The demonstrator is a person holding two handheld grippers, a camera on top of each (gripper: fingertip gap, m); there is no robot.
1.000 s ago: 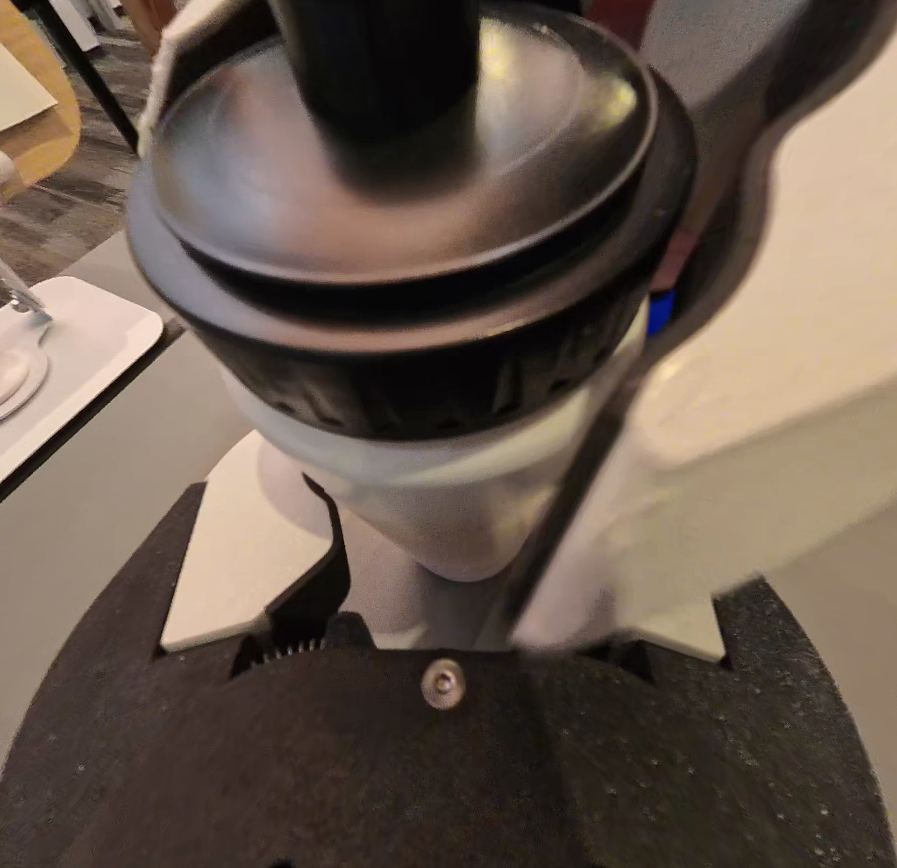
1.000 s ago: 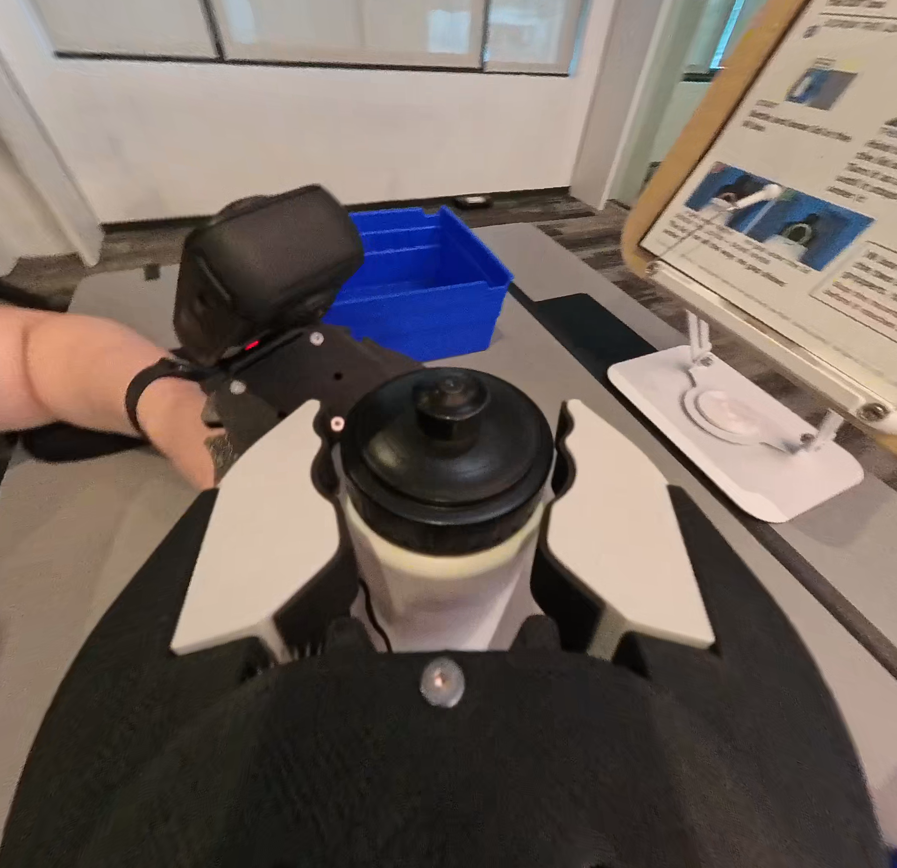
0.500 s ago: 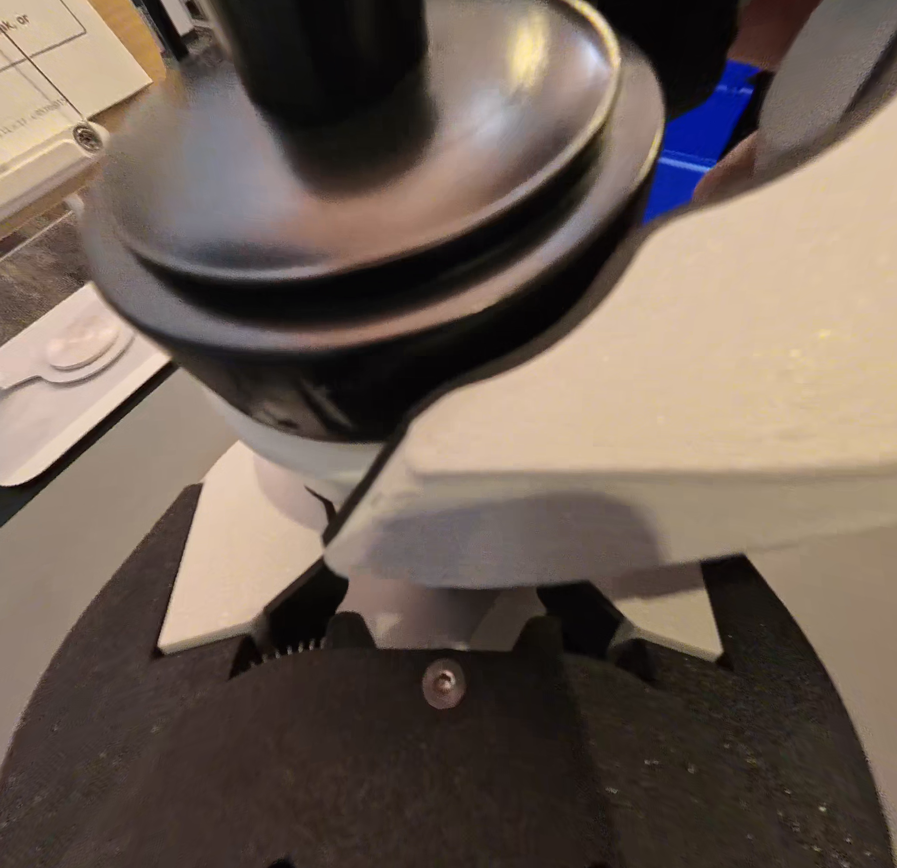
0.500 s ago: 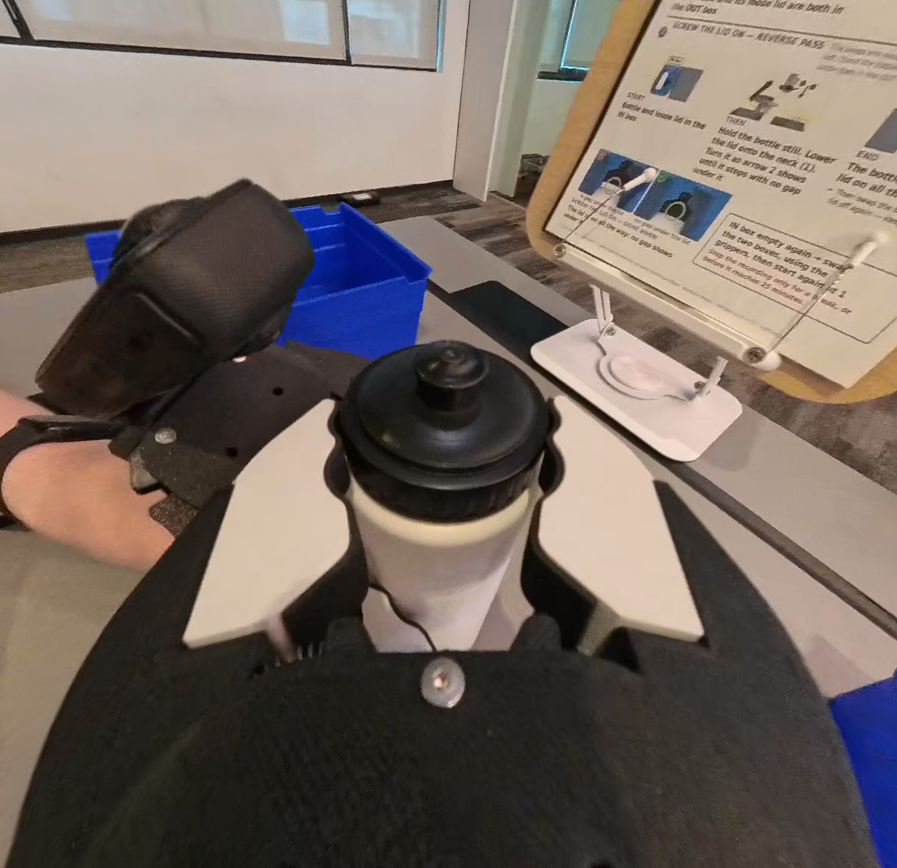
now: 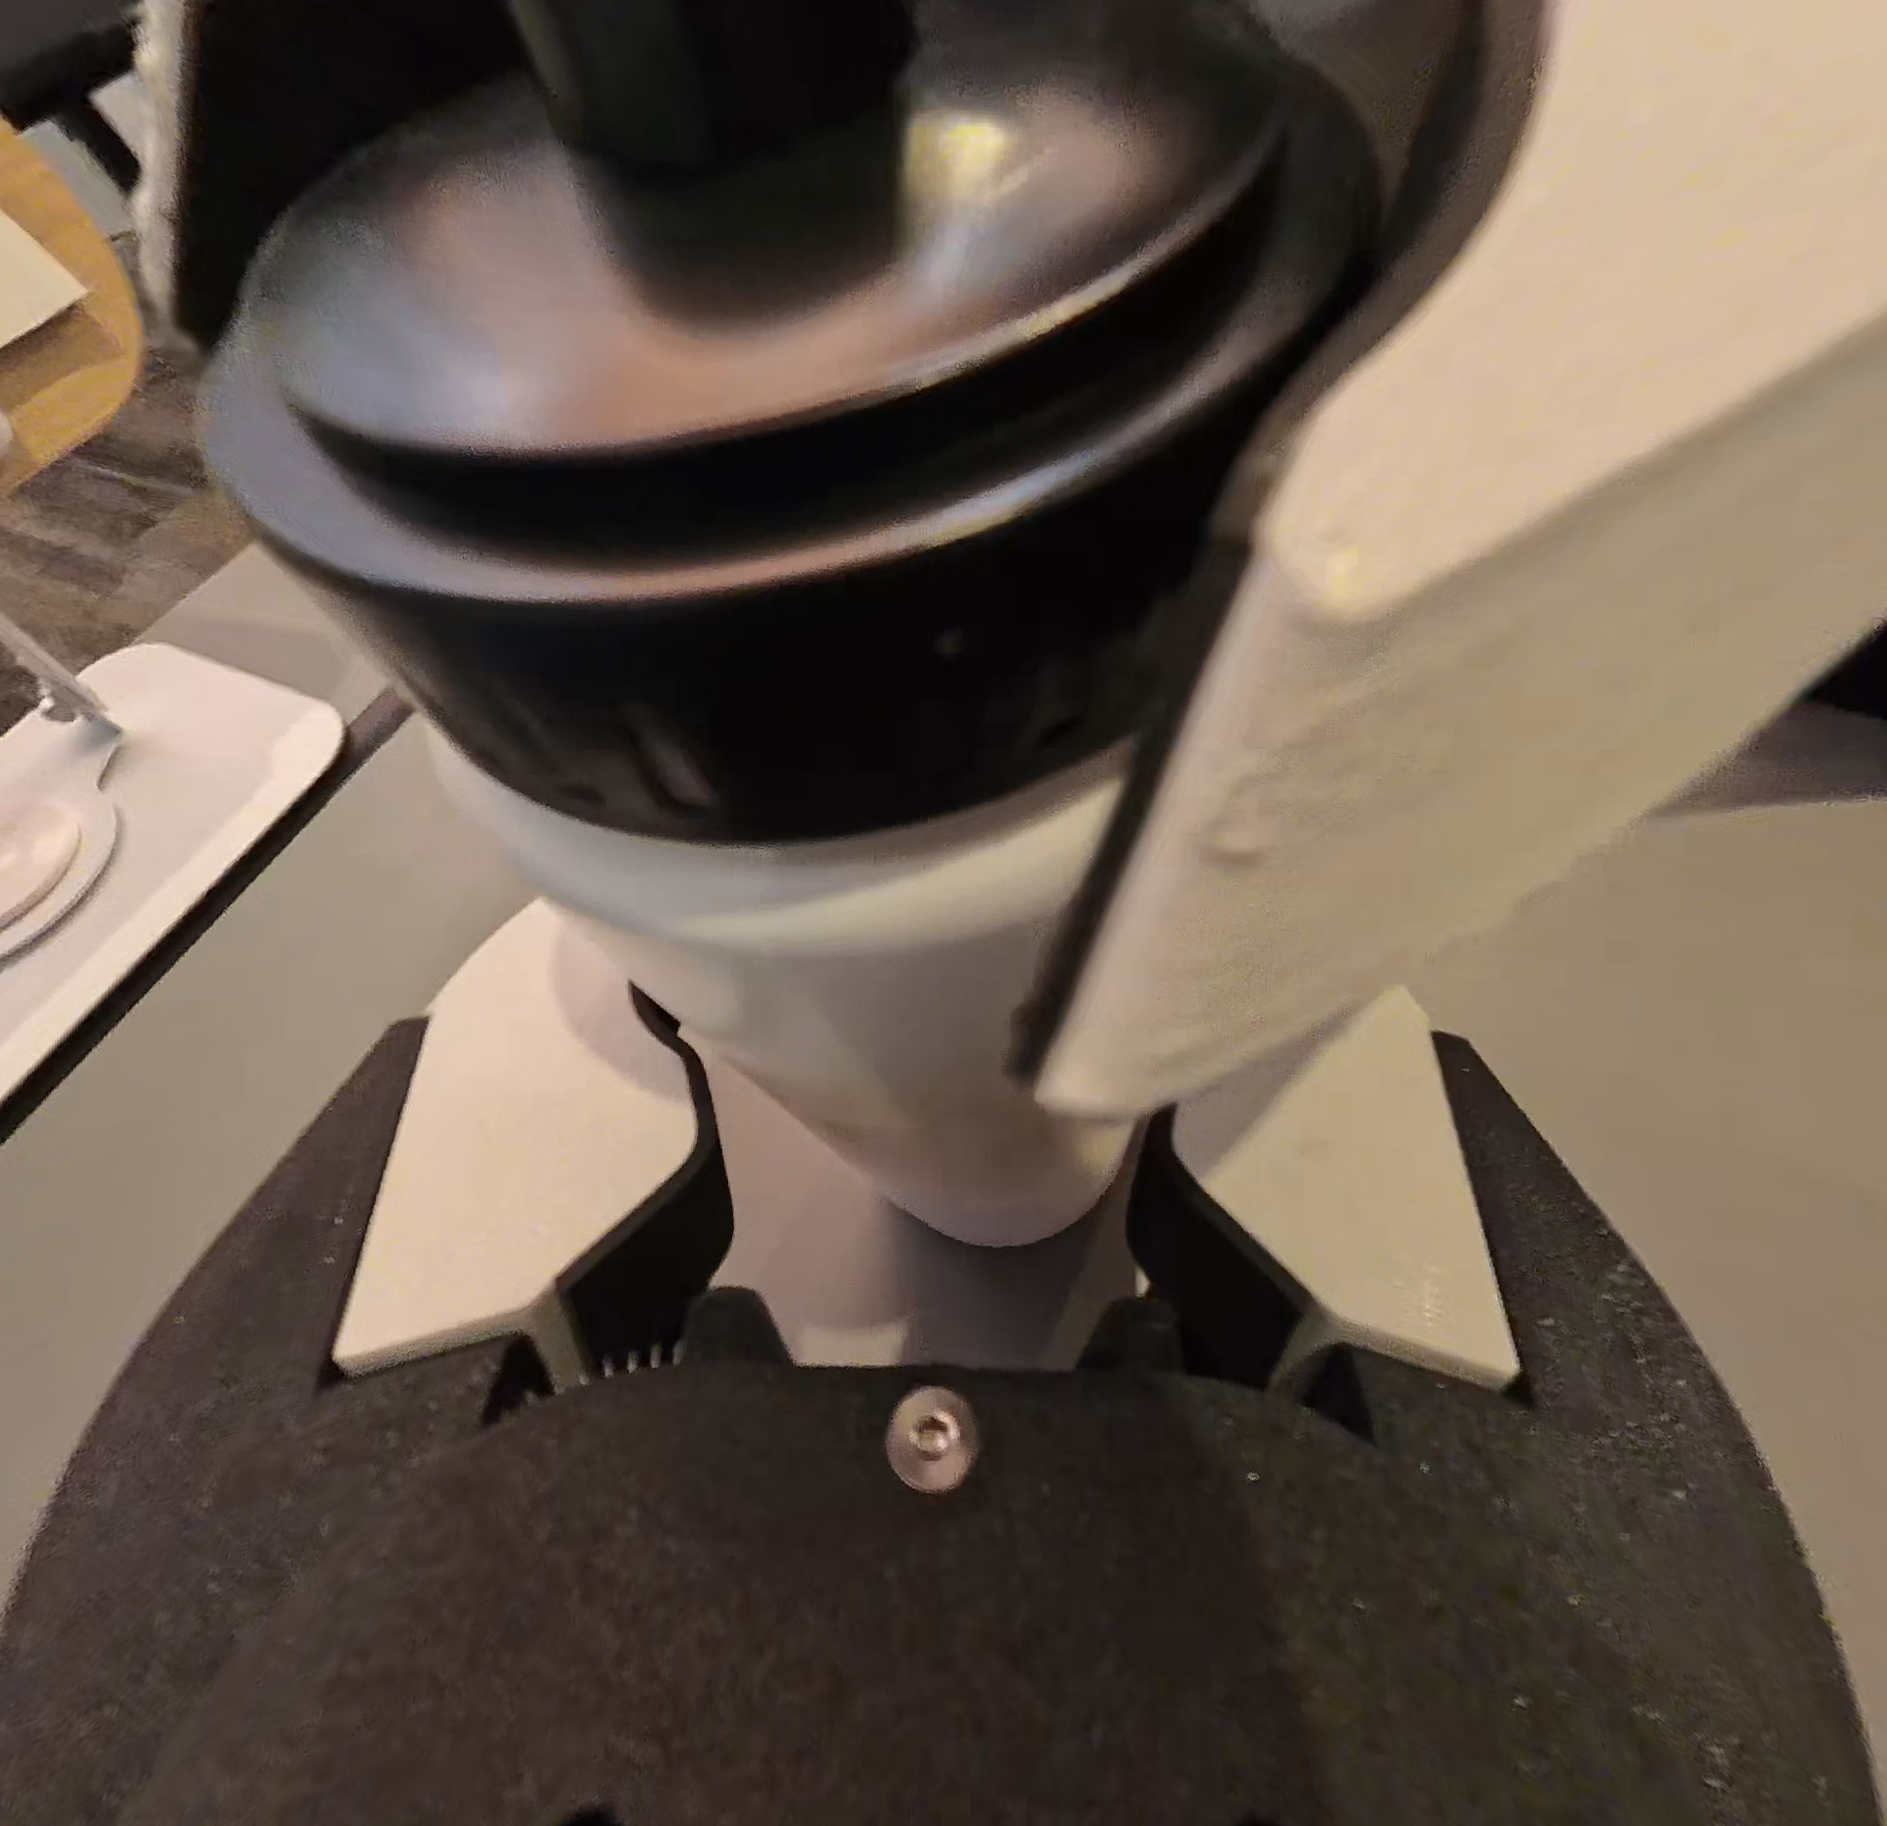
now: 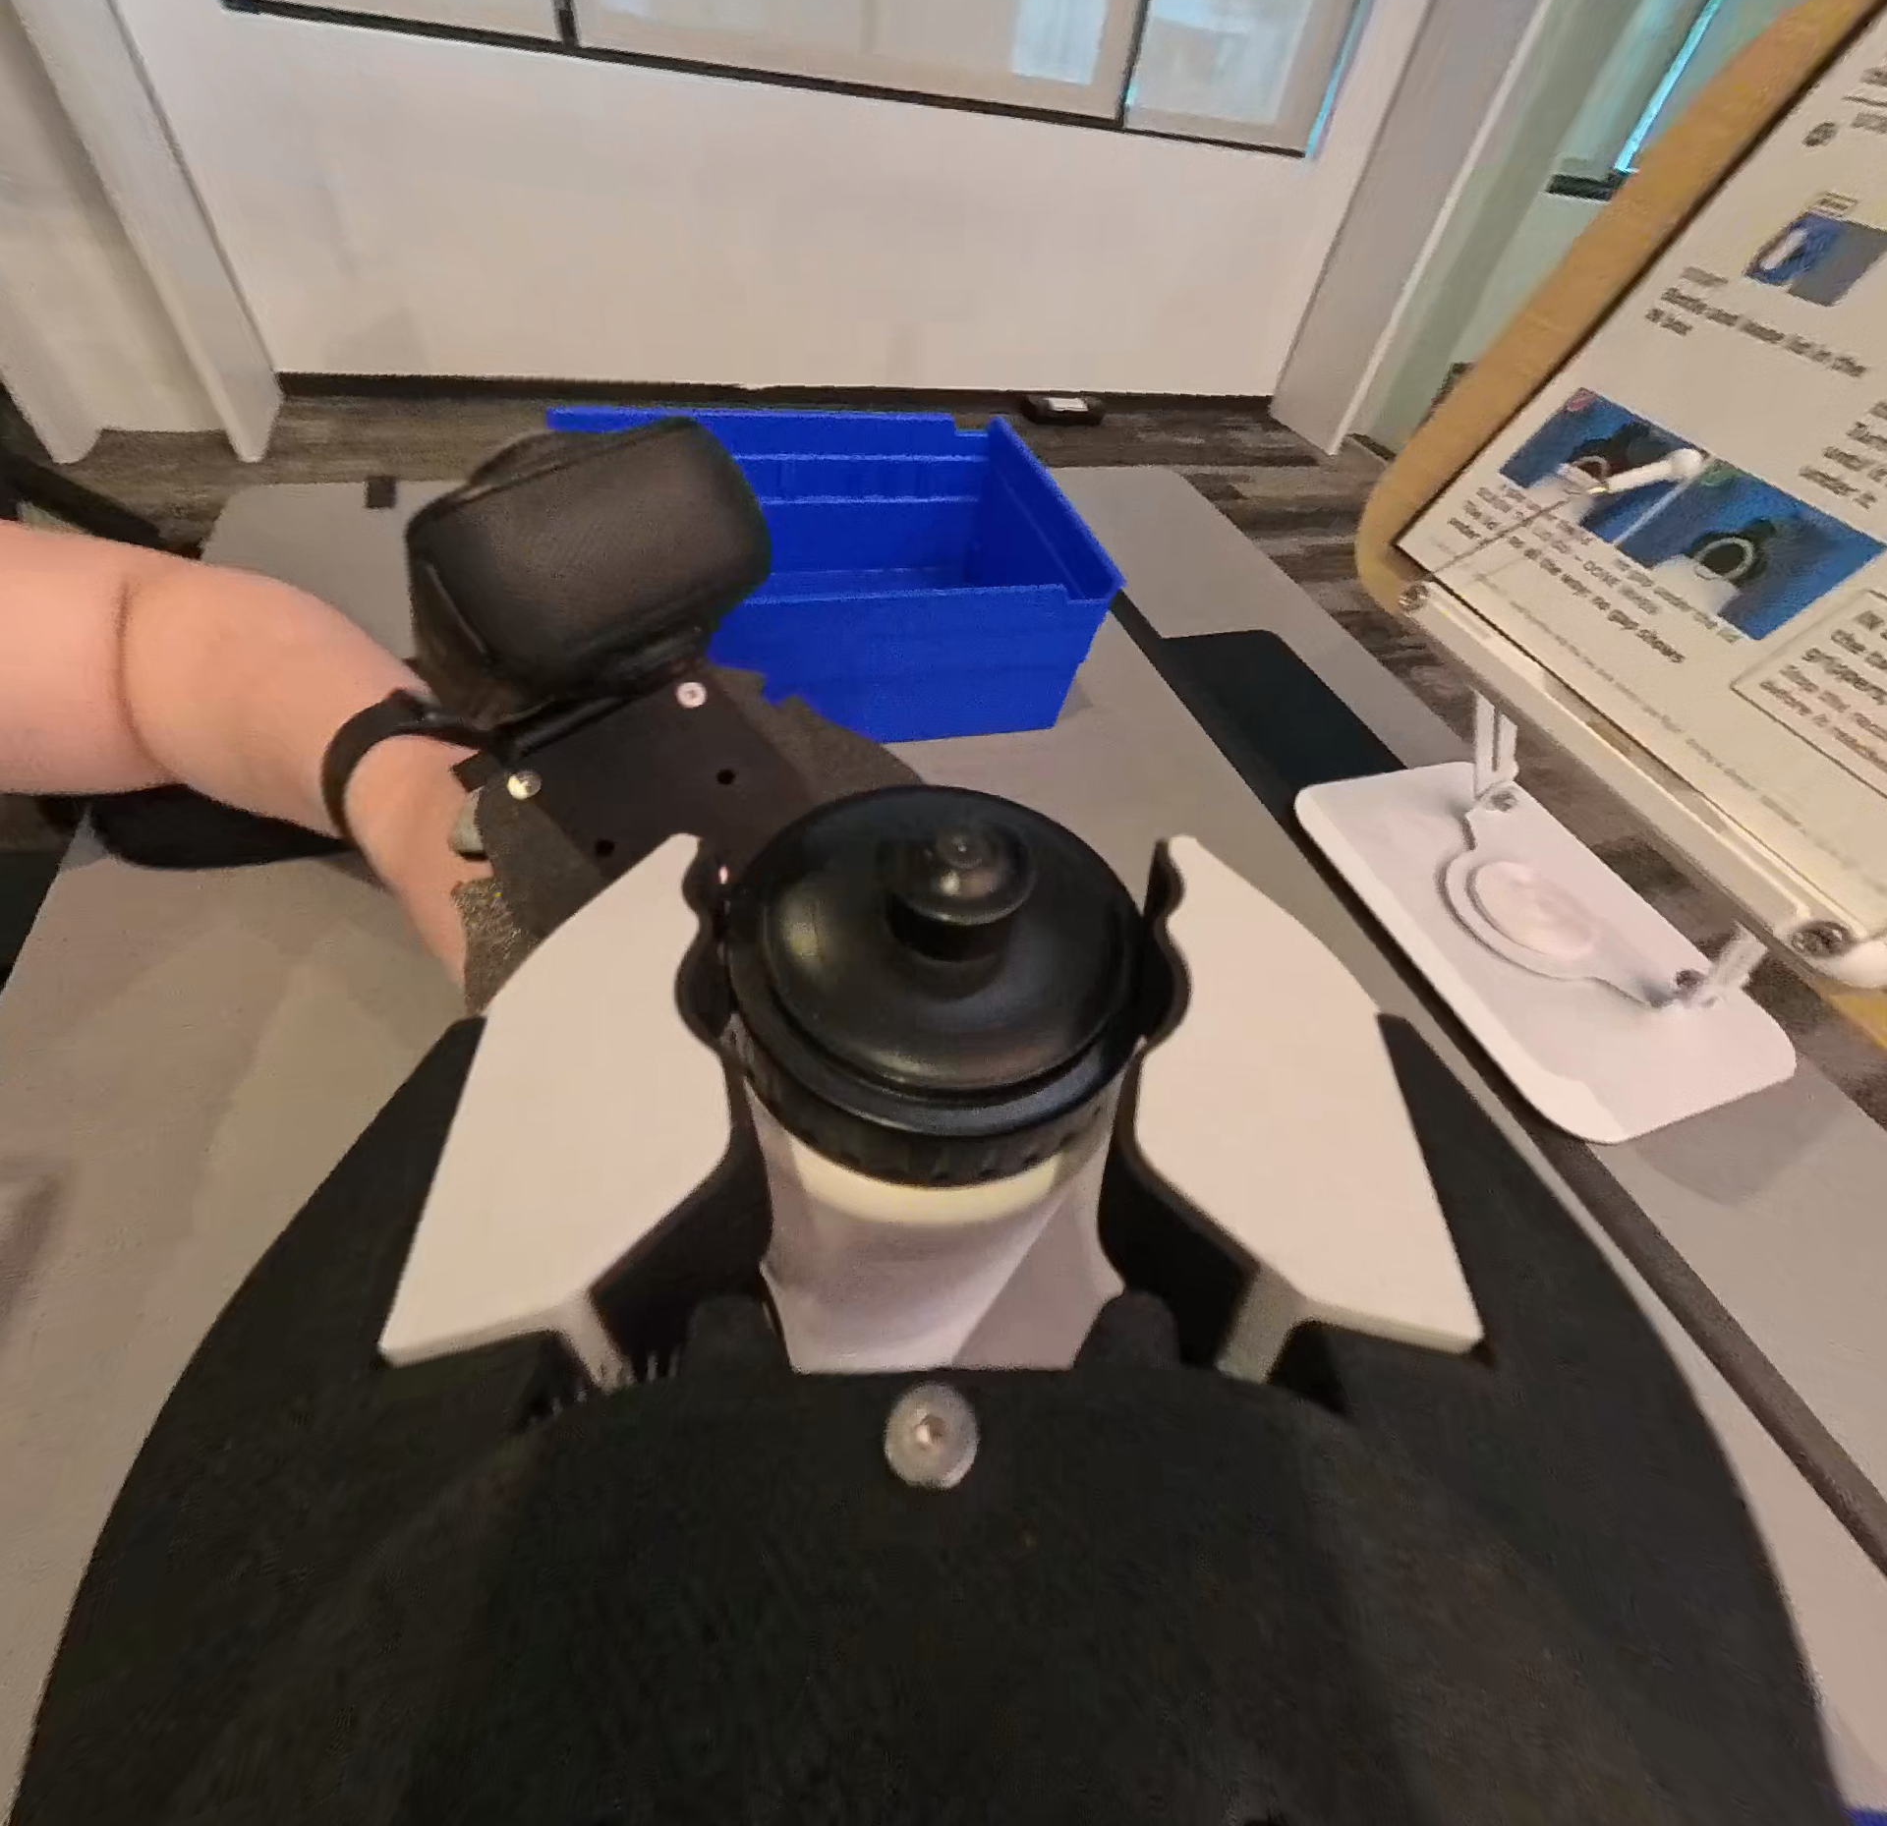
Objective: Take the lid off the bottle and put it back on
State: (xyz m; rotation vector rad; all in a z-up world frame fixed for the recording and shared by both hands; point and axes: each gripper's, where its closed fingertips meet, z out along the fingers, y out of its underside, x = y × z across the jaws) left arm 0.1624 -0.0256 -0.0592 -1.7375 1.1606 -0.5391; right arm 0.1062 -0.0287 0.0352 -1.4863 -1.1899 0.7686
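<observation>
Bottle [image 6: 899,1256] stands gripped low by the left gripper [image 5: 924,1205]; right gripper [image 6: 934,960] clamps its black lid [image 6: 934,981], seemingly seated; blue bin [image 6: 919,593] at twelve o'clock.

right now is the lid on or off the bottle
On. The black lid sits square on the white bottle neck, no gap showing; whether it is screwed tight cannot be told.
</observation>
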